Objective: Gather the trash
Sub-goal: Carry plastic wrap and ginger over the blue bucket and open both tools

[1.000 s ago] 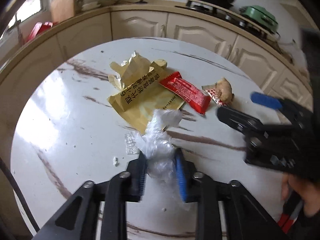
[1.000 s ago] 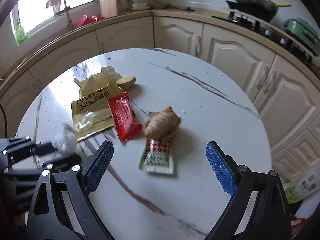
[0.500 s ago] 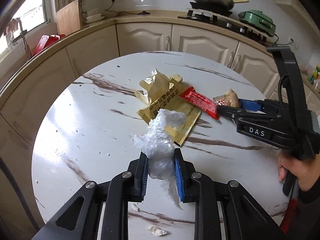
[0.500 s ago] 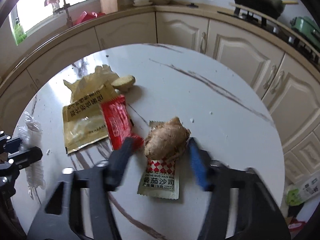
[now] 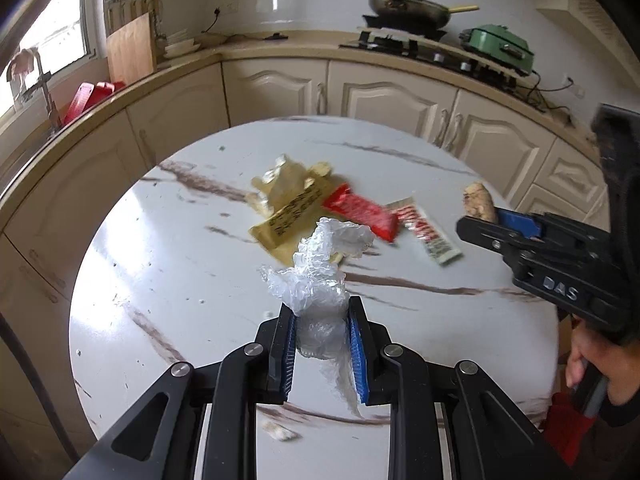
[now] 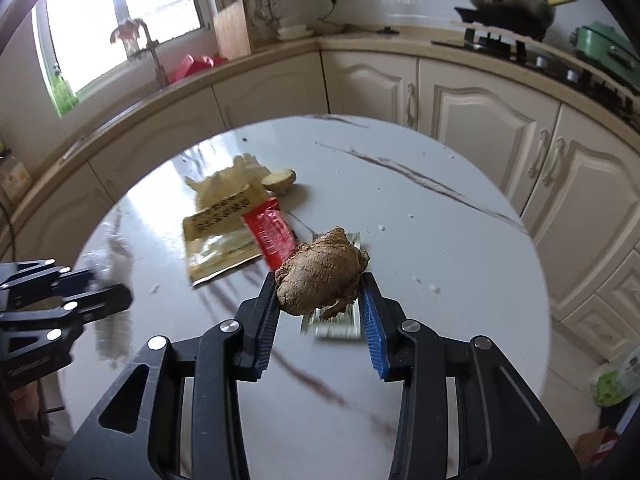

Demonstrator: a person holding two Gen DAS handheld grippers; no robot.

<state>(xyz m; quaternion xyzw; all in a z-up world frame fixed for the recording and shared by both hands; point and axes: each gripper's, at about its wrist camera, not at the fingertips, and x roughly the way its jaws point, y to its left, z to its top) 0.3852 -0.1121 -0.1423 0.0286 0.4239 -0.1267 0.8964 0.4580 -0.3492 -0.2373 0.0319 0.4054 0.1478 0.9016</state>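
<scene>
My left gripper (image 5: 322, 312) is shut on a crumpled wad of clear plastic wrap (image 5: 320, 272), held above the round marble table (image 5: 160, 260). My right gripper (image 6: 319, 280) has a knob of ginger (image 6: 320, 276) between its pads; its jaws are still closing on it, and the ginger hangs clear of the tabletop. From the left wrist view the ginger (image 5: 476, 200) sticks out past the right gripper (image 5: 480, 220). On the table lie a yellow packet (image 5: 292, 216), a red wrapper (image 5: 360, 210) and a red-and-white sachet (image 5: 428, 236).
A small piece of ginger (image 6: 280, 180) lies behind the yellow packet (image 6: 220, 236). A paper scrap (image 5: 280, 434) sits near the table's front edge. Cream cabinets (image 6: 480, 128) curve around the table, with a pan (image 5: 408, 4) and green pot (image 5: 496, 46) on the counter. A hand (image 5: 592, 364) grips the right tool.
My right gripper went from wide open to clamped on the ginger and lifted it off the sachet. The left gripper rose with the plastic wrap still in it.
</scene>
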